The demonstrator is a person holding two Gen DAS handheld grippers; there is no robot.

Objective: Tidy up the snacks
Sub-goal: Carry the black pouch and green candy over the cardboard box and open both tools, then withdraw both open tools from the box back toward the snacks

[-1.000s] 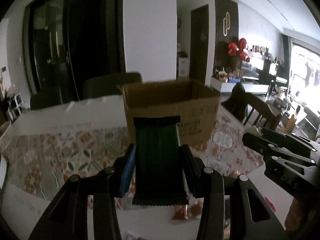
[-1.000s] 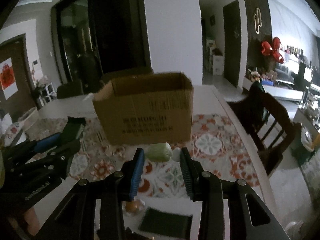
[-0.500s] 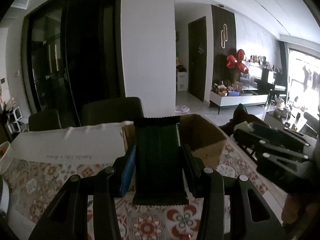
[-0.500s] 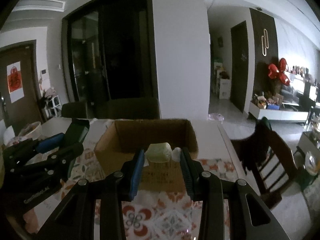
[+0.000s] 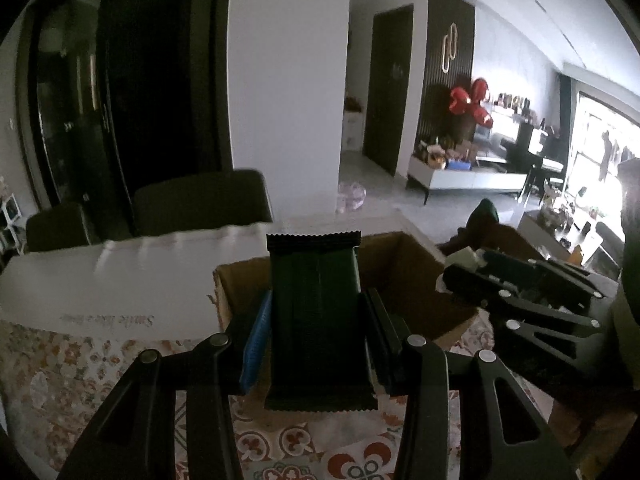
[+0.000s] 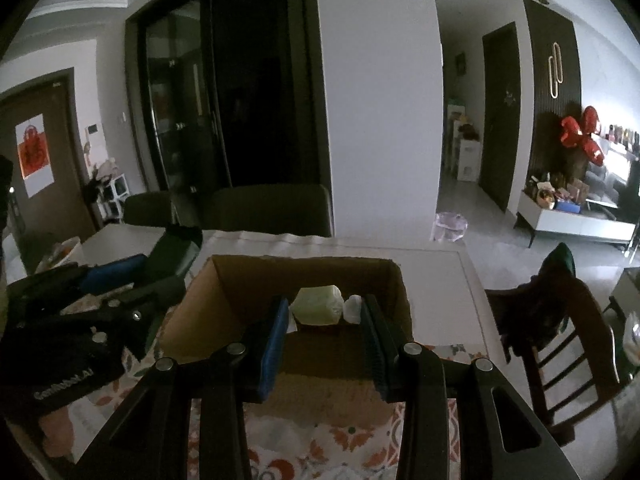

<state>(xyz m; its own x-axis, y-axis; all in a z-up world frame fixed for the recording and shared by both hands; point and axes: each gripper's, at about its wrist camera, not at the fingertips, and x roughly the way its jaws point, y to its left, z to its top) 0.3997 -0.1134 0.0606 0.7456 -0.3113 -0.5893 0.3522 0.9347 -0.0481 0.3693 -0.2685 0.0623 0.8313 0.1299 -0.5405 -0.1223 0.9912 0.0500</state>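
While above the box [image 6: 304,280] rim, left claw [image 5: 316,320] clamps green packet [image 5: 316,312], right claw [image 6: 324,312] pale sweet [image 6: 318,304].

Both wrist views look forward and slightly downward along their own fingers, close above the open cardboard box [image 5: 400,280] on the bench [image 6: 436,280]. Shared: box, white pillar [image 6: 380,100], dark chair [image 5: 200,200]. Each view catches the other tool at its edge.

Straight beyond the tongs a white pillar [image 6: 380,100] rises, with dark glass doors [image 6: 216,112] to its left. Dark chairs [image 6: 272,210] stand at the table's far edge. Far right, a red ornament [image 5: 470,102] hangs above a low white cabinet [image 5: 468,180], beside a bright window [image 5: 600,152]. The floor is pale grey.
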